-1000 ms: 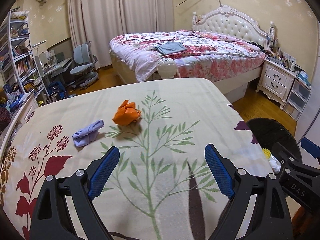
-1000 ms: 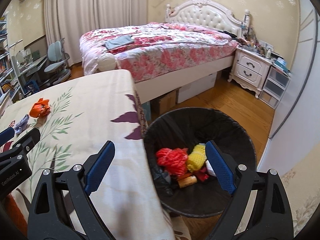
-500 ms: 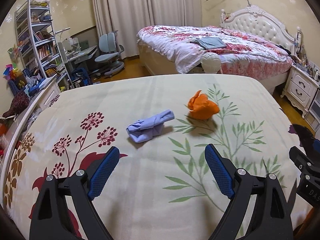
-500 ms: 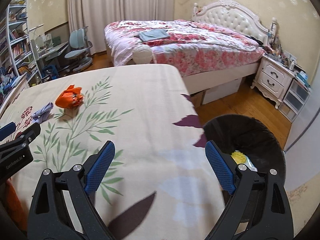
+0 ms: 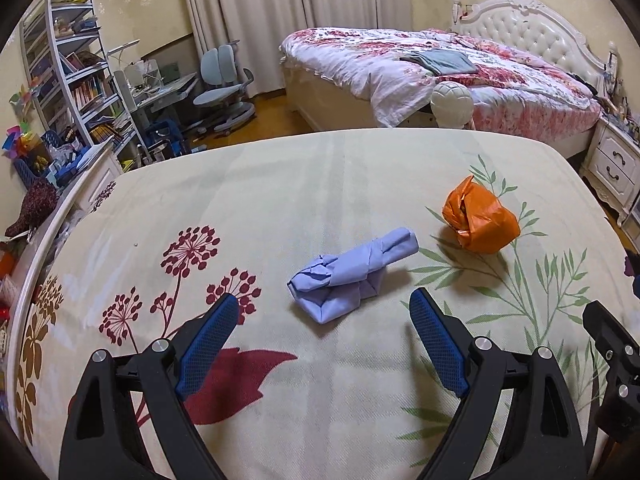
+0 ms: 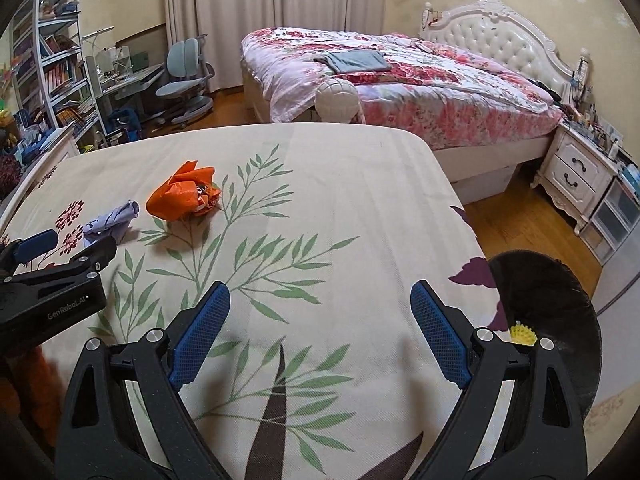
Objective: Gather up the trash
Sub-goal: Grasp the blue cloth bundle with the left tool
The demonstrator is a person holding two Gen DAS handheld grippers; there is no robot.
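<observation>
A crumpled pale blue paper wad [image 5: 352,274] lies on the flowered tablecloth [image 5: 280,200], just ahead of my open, empty left gripper [image 5: 322,344]. An orange crumpled bag [image 5: 478,222] lies to its right. In the right wrist view the orange bag [image 6: 184,194] and the blue wad [image 6: 112,222] sit at the far left. My right gripper [image 6: 320,338] is open and empty over the cloth. The black trash bin [image 6: 548,320] stands off the table's right edge with a yellow item [image 6: 524,334] inside.
The left gripper's body [image 6: 52,292] shows at the left of the right wrist view. Beyond the table are a bed [image 5: 440,76], a white nightstand [image 6: 576,176], a desk chair [image 5: 224,84] and bookshelves [image 5: 76,80].
Both grippers have swung left, away from the bin and over the table. The left gripper has come closer to the blue wad, which now lies centred ahead of its fingers. Both stay open.
</observation>
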